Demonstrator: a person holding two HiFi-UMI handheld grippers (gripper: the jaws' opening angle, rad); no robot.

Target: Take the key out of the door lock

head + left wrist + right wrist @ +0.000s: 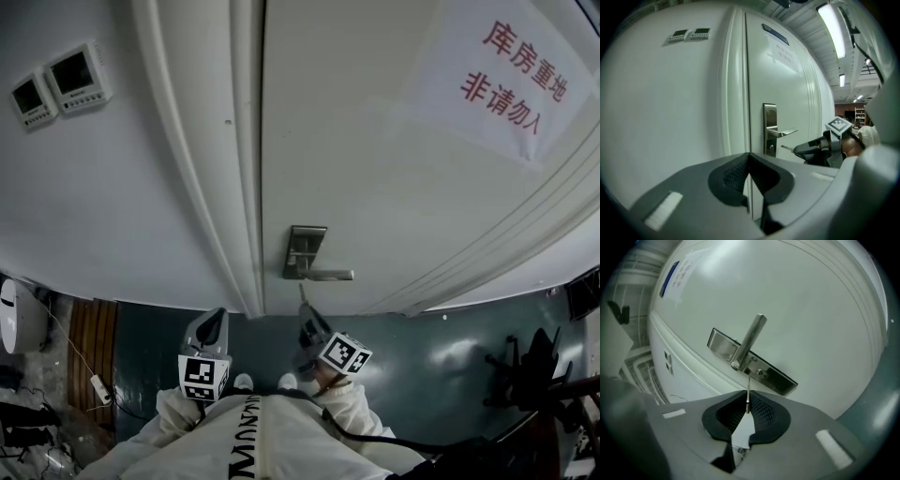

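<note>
Right gripper view: the right gripper is seen with its jaws narrowed onto the key, whose thin blade is pinched edge-on between the 2 pads. The blade's long axis runs straight out along the jaws toward the lock plate. The keyhole lies just ahead of the blade tip and slightly to its right, below the lever handle.

In the left gripper view a gap is shown between the blade tip and the plate, so the key is judged to be clear of the lock. Any further withdrawal would be made straight back along the blade's axis, away from the door.

The left gripper is held lower and farther from the lock, with its jaws closed on nothing.
</note>
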